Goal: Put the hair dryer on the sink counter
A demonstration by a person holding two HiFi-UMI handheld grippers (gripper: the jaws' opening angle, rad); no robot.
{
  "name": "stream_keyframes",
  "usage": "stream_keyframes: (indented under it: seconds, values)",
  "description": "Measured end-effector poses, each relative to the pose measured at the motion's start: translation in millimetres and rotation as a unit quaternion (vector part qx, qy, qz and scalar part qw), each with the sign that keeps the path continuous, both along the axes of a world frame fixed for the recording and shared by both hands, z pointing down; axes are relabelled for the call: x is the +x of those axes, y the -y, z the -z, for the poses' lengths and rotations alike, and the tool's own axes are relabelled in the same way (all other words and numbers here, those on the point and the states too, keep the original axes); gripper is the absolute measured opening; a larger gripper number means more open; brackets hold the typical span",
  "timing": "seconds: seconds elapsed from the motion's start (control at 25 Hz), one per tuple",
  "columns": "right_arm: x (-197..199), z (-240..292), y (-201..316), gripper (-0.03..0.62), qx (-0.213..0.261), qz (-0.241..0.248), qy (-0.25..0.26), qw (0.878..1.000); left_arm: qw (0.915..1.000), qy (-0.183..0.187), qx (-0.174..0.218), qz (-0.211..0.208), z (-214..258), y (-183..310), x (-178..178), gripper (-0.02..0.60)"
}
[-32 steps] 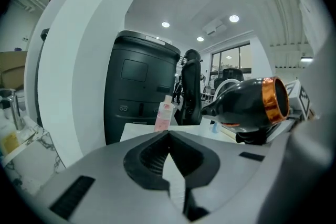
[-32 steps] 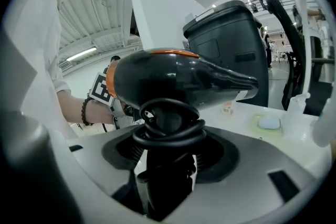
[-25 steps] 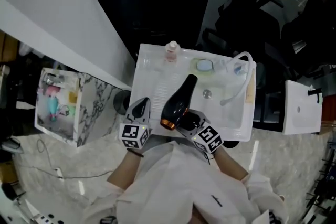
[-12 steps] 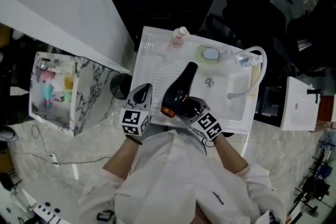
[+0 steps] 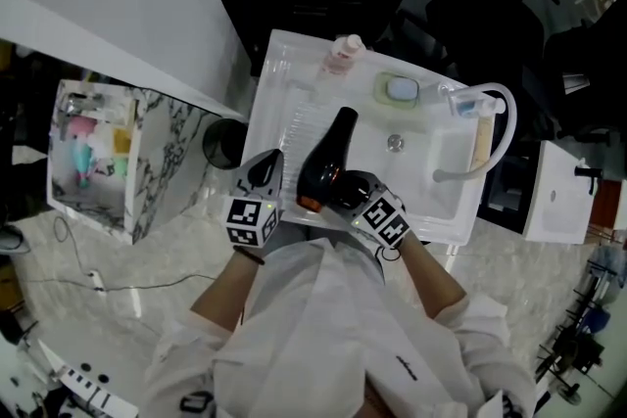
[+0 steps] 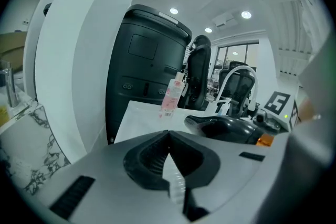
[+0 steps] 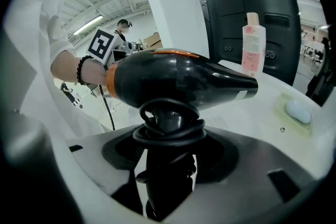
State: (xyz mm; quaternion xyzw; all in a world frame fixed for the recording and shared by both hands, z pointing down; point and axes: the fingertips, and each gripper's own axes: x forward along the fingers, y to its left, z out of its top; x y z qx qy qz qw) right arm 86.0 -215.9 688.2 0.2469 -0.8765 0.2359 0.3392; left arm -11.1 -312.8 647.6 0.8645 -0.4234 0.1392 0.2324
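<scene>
Hair dryer: black, orange ring at the rear end, clamped by its handle in the right gripper. Seen in the right gripper view lying crosswise above the jaws, nozzle toward the pink bottle, black cord coiled round the handle. Right gripper jaws spread fairly wide, pressed on the handle from both sides. Held over the front left part of the sink counter, beside the basin; touching the surface or not, impossible to tell.

Left gripper just beside the dryer at the counter's front edge, apart from it. In its own view, jaws brought together, nothing between them.

Writing: none legible. Pale label patch near the dryer's nozzle, too small to read. Pink bottle at the counter's back edge with a printed label, text unreadable in every view. Black-and-white square patterns on the left cube and the right cube, no letters.

Pale soap on a green dish behind the basin, near the bottle. White curved hose at the counter's right end. Marble-patterned cabinet left of the counter.
</scene>
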Motion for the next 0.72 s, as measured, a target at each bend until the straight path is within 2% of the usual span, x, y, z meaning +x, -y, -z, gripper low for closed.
stream_keyframes:
  seconds: [0.72]
  values:
    - [-26, -51, 13, 0.285, -0.029, 0.089, -0.036, 0.995, 0.9999, -0.005, -0.008, -0.005, -18, 2, -7, 0.023]
